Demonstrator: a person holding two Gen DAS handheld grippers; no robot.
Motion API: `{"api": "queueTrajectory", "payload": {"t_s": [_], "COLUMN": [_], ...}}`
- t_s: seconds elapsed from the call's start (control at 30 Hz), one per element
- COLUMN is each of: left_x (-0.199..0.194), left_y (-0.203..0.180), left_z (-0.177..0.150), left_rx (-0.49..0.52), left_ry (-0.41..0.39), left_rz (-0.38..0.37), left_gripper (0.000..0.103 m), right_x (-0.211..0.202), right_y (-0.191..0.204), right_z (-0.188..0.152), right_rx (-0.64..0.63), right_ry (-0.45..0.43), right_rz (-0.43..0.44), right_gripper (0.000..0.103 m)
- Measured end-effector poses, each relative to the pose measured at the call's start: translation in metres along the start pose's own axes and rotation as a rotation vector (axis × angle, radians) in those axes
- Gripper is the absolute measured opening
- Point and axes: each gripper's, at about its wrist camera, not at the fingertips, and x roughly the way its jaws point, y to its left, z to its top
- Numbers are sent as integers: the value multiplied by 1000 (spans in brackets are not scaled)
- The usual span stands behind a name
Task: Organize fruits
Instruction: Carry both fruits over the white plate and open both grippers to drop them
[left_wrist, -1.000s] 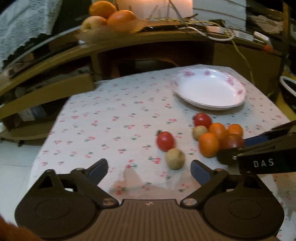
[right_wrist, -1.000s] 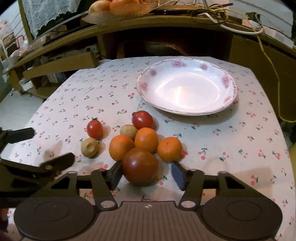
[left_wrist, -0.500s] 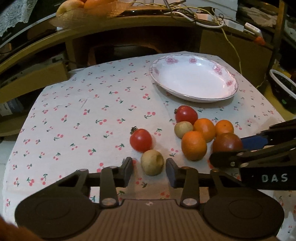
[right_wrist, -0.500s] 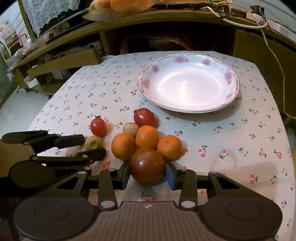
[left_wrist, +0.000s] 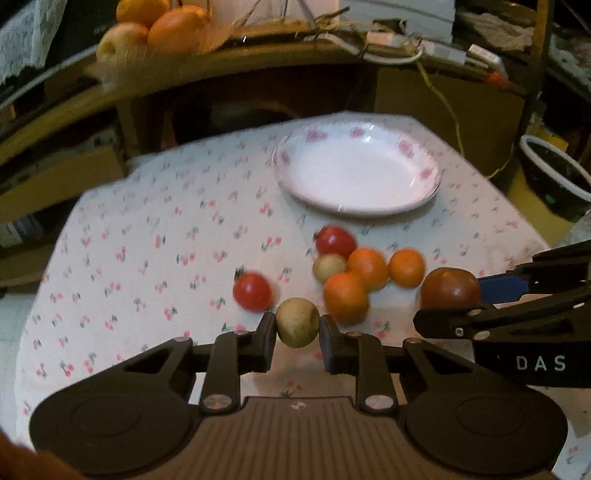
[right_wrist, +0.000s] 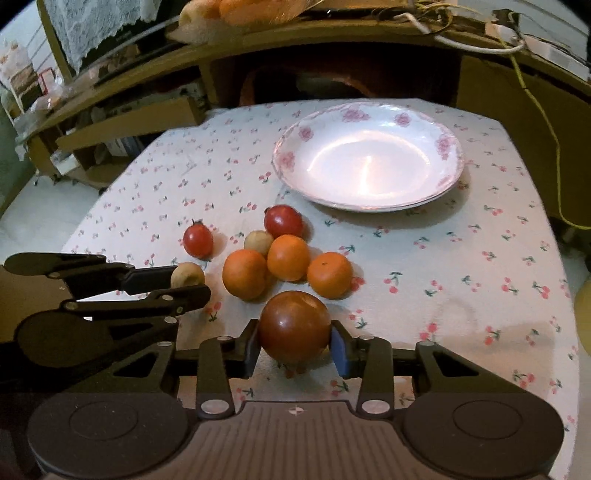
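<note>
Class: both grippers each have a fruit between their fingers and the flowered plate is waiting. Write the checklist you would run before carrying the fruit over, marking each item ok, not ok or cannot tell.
1. Left gripper shut on the small tan round fruit: ok.
2. Right gripper shut on the large dark brown-red round fruit: ok.
3. White plate with pink flowers has nothing on it: ok.
4. Both fruits lifted off the cherry-print tablecloth: cannot tell.
5. Three orange citrus fruits sit apart from the held brown-red fruit: ok.
6. Grip firm enough for carrying: cannot tell.
</note>
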Motion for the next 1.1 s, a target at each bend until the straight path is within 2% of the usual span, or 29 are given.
{"api": "queueTrajectory", "payload": {"t_s": [0.2,0.33,0.43,0.67,1.1], "left_x": [-11,6,21,54,72], "left_y": [-3,-3,-2,-4,-4], "left_z": [35,60,71,83,93], "left_rx": [-9,-3,-9,-8,17], "left_ry": [-49,-64,-65,-33,-35], "left_rz": [-48,-69,-76,-74,-74], "left_gripper": [31,31,31,31,31], "right_x": [-22,-23,-13,14,35], "right_y": [-8,-13,-22,-40,-53], "right_z": [12,33,48,70,87], "right_rx": [35,42,41,56,43], "right_ry": [-69,-114,-116,-86,-87], "right_rz": [-4,-16,-44,-81,-86], "right_gripper": [39,39,39,39,42]}}
